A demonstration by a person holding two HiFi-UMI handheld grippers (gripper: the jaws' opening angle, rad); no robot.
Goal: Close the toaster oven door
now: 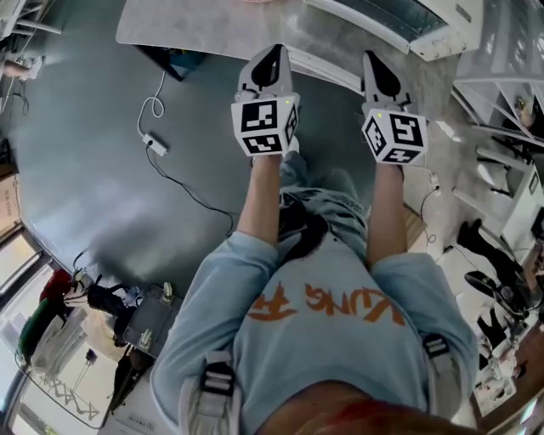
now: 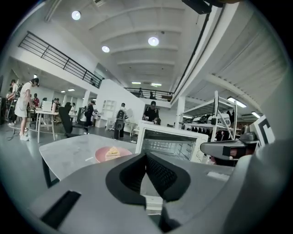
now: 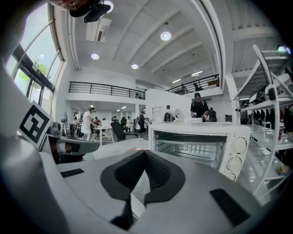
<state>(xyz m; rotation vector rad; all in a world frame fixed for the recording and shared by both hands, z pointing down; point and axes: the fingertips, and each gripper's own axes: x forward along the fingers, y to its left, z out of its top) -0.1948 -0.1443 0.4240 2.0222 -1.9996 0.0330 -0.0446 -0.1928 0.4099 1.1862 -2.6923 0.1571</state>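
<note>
The white toaster oven (image 3: pixel 201 146) stands on a grey marble-look table (image 2: pixel 73 153) ahead of me. Its front is open and the wire rack inside shows; in the left gripper view the toaster oven (image 2: pixel 169 142) is also open. From the head view its lowered glass door (image 1: pixel 382 15) lies at the table's near edge. My left gripper (image 1: pixel 270 58) and right gripper (image 1: pixel 375 66) are held side by side short of the table. Both are shut and hold nothing. Neither touches the oven. A pink plate with a cake slice (image 2: pixel 112 153) sits left of the oven.
White metal shelving (image 1: pixel 501 102) stands to the right. A cable and power strip (image 1: pixel 157 144) lie on the grey floor to the left, and bags (image 1: pixel 102 306) sit behind me at lower left. Several people and desks are far back in the hall.
</note>
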